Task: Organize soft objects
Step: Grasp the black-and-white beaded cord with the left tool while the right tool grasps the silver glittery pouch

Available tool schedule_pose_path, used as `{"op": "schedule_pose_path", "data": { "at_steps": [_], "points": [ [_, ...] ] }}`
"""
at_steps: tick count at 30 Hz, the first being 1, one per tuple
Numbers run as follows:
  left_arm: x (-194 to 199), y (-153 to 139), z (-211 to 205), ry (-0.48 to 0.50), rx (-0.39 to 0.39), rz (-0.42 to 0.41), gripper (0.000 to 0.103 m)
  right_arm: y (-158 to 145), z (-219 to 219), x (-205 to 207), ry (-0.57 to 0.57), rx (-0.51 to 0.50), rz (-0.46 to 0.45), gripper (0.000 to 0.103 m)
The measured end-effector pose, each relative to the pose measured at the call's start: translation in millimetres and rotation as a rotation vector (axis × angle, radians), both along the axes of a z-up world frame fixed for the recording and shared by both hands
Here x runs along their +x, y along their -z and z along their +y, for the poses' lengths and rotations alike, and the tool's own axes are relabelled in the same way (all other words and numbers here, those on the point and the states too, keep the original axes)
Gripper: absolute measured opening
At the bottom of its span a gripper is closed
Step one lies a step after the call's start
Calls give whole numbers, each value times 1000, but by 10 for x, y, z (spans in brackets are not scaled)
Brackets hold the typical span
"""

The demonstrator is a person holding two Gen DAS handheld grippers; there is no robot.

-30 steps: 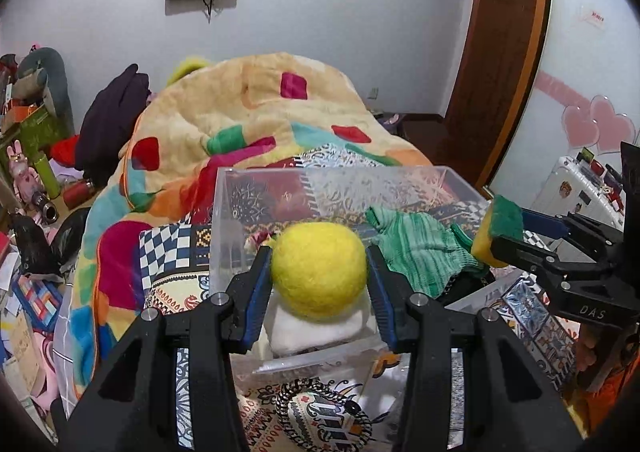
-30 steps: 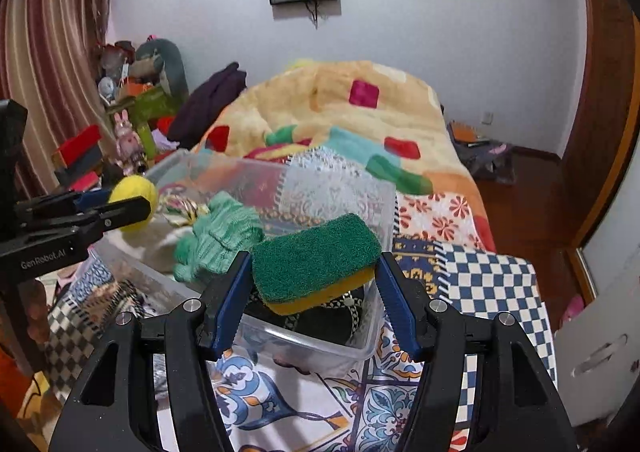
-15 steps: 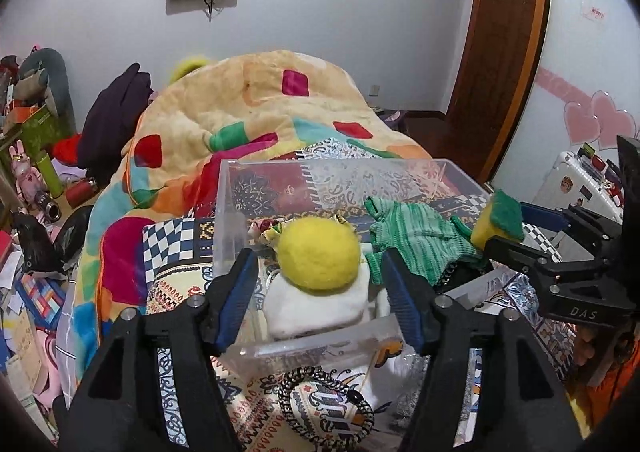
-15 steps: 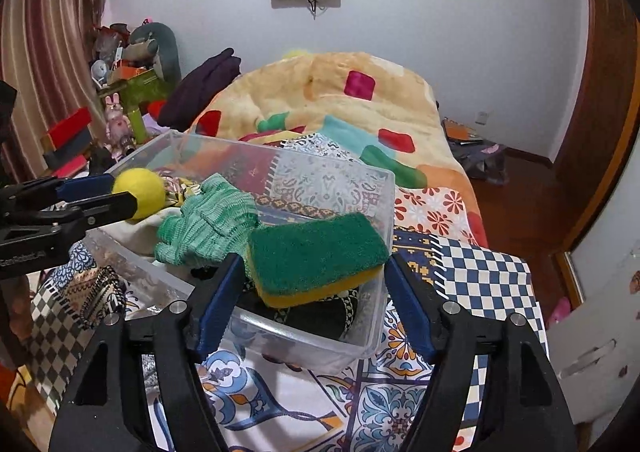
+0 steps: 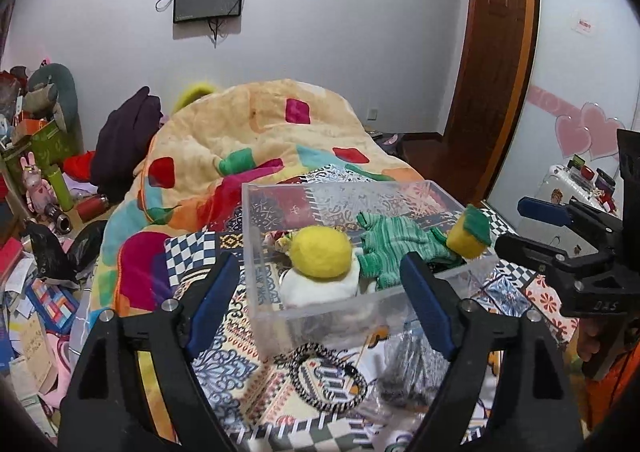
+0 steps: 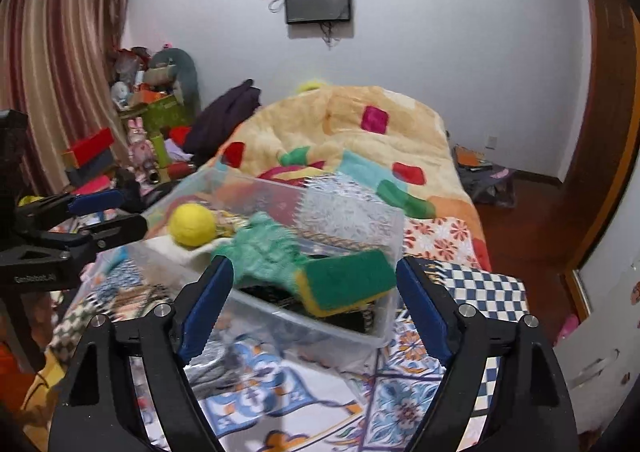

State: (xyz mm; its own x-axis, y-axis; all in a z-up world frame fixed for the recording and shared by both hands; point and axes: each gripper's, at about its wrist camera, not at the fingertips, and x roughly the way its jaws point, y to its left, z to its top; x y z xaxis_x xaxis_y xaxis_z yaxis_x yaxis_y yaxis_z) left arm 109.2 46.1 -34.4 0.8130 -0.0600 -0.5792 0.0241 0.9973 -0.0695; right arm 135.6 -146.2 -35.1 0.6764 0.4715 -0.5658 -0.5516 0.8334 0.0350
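Observation:
A clear plastic bin [image 5: 332,312] [image 6: 352,336] stands on the patterned bedspread. Inside it lie a yellow felt ball [image 5: 320,251] [image 6: 191,224] on a white cloth [image 5: 320,288], a green knitted glove [image 5: 394,248] [image 6: 266,250] and a green-and-yellow sponge [image 5: 469,237] [image 6: 346,282]. My left gripper [image 5: 320,302] is open and empty, just before the bin's near wall. My right gripper [image 6: 314,310] is open and empty, in front of the sponge. Each gripper shows from the side in the other's view: the right one [image 5: 560,236], the left one [image 6: 80,220].
A beaded bracelet [image 5: 326,378] and a dark bundle [image 5: 412,376] lie on the bedspread before the bin. A colourful quilt [image 5: 256,144] is heaped behind it. Clutter and toys [image 5: 36,188] line the left floor. A white suitcase [image 5: 568,192] and a wooden door [image 5: 492,64] are to the right.
Both grippers opened and drew back. The yellow ball left the left gripper and rests on the white cloth; the sponge left the right gripper and lies in the bin.

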Motion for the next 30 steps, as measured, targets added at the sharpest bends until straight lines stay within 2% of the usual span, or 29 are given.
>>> {"op": "schedule_pose_path", "data": {
  "at_steps": [4,18,20,24,30],
  "points": [
    [-103,53,14,-6,6,11,94,81,104,-96,-48,12,35,82],
    [-265,626,154,-34,13,175,95,701,512,-107,-159,-35,273,82],
    [-256,670,179,-40,12,190,94,755,557,-109,-163,-58,285,81],
    [-214,700,206,-37,3,212,81,815,570,-103,-170,-55,307,81],
    [-151,770,140,-13,11,246,65,814,520,-142,-187,-50,297,62]
  ]
}}
